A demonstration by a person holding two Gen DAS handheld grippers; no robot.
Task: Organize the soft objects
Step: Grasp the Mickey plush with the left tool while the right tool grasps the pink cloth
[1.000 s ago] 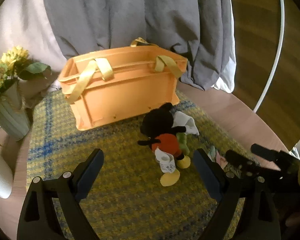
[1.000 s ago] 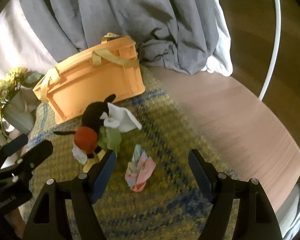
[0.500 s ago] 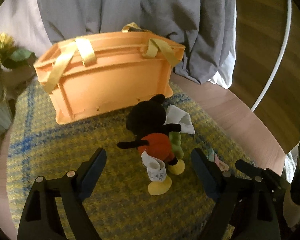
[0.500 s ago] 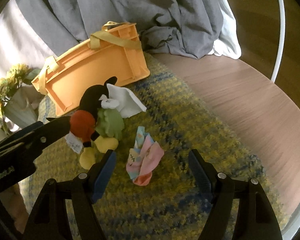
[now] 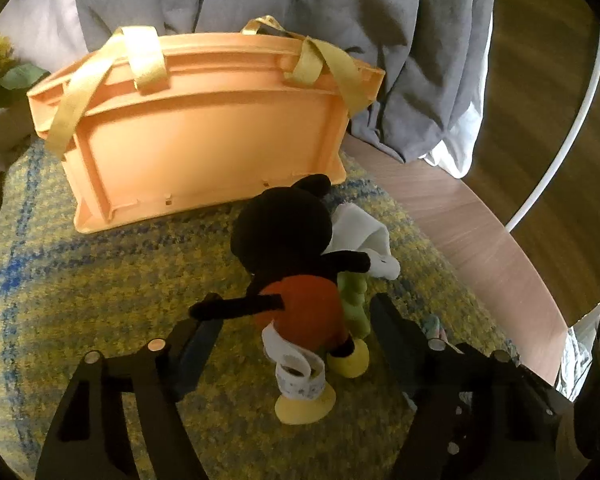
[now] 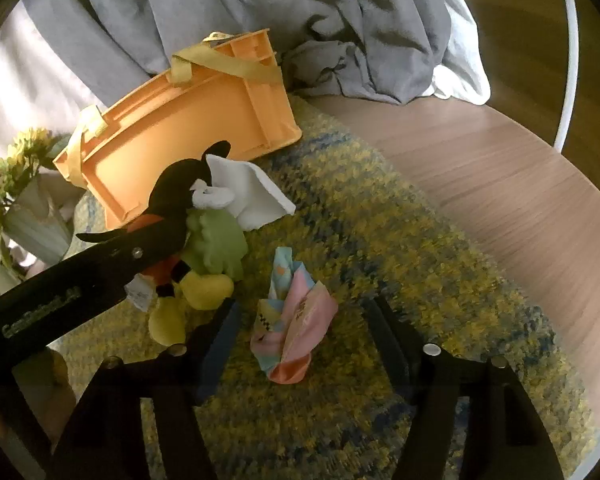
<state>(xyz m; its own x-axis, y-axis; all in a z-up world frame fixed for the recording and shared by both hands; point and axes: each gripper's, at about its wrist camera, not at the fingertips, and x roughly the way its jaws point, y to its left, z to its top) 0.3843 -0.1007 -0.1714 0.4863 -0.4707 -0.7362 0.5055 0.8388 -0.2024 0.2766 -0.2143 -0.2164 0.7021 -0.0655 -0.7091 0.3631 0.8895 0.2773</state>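
A mouse plush point(image 5: 292, 280) with black head, red shorts and yellow shoes lies on the rug before an orange basket point(image 5: 204, 148) with yellow straps. My left gripper point(image 5: 296, 336) straddles its lower body, jaws closing, pads clear of it. A white cloth point(image 5: 364, 236) and a green soft item point(image 5: 354, 304) lie against the plush's right side. In the right wrist view a crumpled pastel cloth point(image 6: 296, 320) lies between the closing jaws of my right gripper point(image 6: 302, 330), untouched. The plush point(image 6: 180, 188) and basket point(image 6: 188, 120) sit to its left.
A yellow-and-blue woven rug point(image 5: 80, 280) covers part of a round wooden table point(image 6: 500, 184). Grey fabric point(image 5: 300, 20) hangs behind the basket. A vase of yellow flowers point(image 6: 24, 200) stands at the far left. A white hoop point(image 5: 560, 140) curves past the table's right edge.
Both grippers have come down and forward, and their jaws have narrowed. The plush now sits between the left jaws and the pastel cloth between the right jaws. The objects have not moved.
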